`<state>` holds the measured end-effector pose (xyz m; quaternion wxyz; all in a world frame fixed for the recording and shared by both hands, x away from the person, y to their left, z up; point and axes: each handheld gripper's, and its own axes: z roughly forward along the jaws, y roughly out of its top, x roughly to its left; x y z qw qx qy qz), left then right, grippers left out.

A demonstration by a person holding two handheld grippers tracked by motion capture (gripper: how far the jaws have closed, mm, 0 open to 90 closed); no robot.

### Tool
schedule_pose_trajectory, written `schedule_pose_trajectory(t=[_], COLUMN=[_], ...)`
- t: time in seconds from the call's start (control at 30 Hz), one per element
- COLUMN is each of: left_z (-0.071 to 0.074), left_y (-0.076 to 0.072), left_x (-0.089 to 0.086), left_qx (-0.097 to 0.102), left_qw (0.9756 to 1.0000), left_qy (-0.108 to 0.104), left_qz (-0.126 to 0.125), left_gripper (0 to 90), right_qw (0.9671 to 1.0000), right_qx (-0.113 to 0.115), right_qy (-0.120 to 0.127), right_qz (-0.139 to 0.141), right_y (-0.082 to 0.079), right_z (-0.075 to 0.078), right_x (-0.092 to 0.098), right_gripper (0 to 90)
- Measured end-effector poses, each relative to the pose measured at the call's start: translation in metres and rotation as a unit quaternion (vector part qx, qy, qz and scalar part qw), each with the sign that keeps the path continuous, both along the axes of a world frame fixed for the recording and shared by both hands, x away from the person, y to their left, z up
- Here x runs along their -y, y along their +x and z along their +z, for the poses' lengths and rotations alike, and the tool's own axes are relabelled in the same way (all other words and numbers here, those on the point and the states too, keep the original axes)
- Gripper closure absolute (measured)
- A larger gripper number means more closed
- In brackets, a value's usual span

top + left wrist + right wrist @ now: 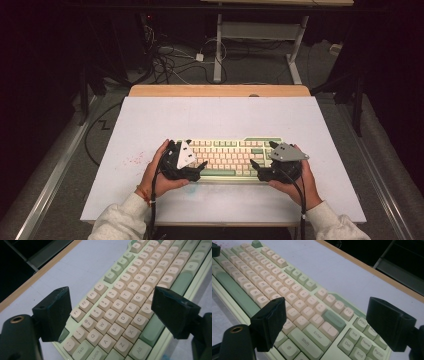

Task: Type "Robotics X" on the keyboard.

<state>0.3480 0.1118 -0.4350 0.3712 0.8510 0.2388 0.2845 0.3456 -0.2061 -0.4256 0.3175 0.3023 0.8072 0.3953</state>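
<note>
At the keyboard's (pixel 227 157) two ends, my left gripper (pixel 201 168) and right gripper (pixel 256 167) gape empty — released; next, I judge, I back off.

A white table top (pixel 150 120) is lying bare around the work, with faint red specks (pixel 134 161) showing near its left side. A wooden edge (pixel 220 90) is running along its far side. Beyond it, black cables (pixel 165 60) are trailing across the floor beside 1 grey desk frame (pixel 260 35).

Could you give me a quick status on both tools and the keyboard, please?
Left tool and right tool open, holding nothing, one at each end of the keyboard. Keyboard flat on the white table. Nothing in the way.
</note>
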Motion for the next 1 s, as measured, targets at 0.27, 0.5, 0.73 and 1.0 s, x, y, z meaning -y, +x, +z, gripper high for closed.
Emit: schedule_pose_trajectory(t=[0.27,0.5,0.73,1.0], left_z=[0.004,0.008,0.011,0.011], left_y=[-0.007,-0.014,-0.020,-0.023], left_x=[-0.001,-0.006,-0.016,-0.024], left_qx=[0.010,0.019,0.031,0.032], left_qw=[0.9999,0.9998,0.9994,0.9993], left_qy=[0.005,0.009,0.008,0.005], left_qz=[-0.001,-0.001,0.013,0.019], left_gripper=[15.7,15.6,15.7,15.7], right_qw=[0.9999,0.9998,0.9996,0.9994], right_qx=[0.007,0.016,0.019,0.020], right_qy=[-0.006,-0.007,-0.012,-0.007], right_qz=[-0.004,-0.011,-0.019,-0.027], right_y=[-0.005,-0.013,-0.017,-0.020], right_z=[0.002,0.010,0.012,0.014], right_x=[0.001,0.003,0.008,0.015], right_gripper=[18.3,18.9,19.1,19.3])
